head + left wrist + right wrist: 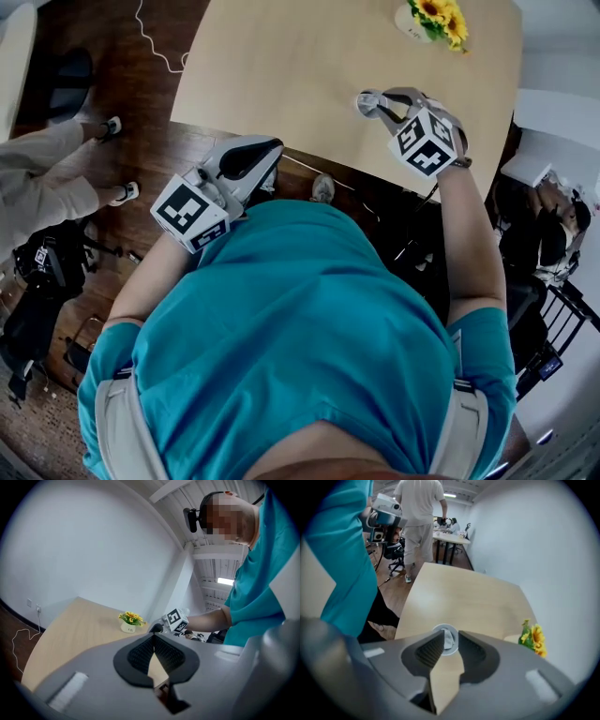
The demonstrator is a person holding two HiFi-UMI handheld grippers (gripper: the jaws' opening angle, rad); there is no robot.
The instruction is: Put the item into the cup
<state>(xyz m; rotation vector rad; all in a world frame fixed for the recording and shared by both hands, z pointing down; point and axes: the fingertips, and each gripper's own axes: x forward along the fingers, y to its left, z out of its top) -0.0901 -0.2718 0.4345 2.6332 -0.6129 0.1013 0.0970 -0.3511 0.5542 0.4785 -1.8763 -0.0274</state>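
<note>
Though empty, left tongs (pixel 153 637) together, right tongs (pixel 451 634) apart, cup (pixel 446 626) beyond their tips.

The left tongs (pixel 153 636) are seen in the foreground, with the jaws meeting at their tips; nothing is held between the black ribbed pads (pixel 138 654), and only a wedge of the pale wooden desk (pixel 70 630) is seen through the gap nearer the camera; a white pot of yellow flowers (pixel 129 622) is set on the far part of the desk, near the white wall (pixel 93 550); just to its right the right tongs (pixel 156 628), with their marker cube (pixel 176 619), are held out by a person in a teal shirt (pixel 262 588); a white cable (pixel 18 641) is laid on the dark floor (pixel 7 620) at the left.
</note>
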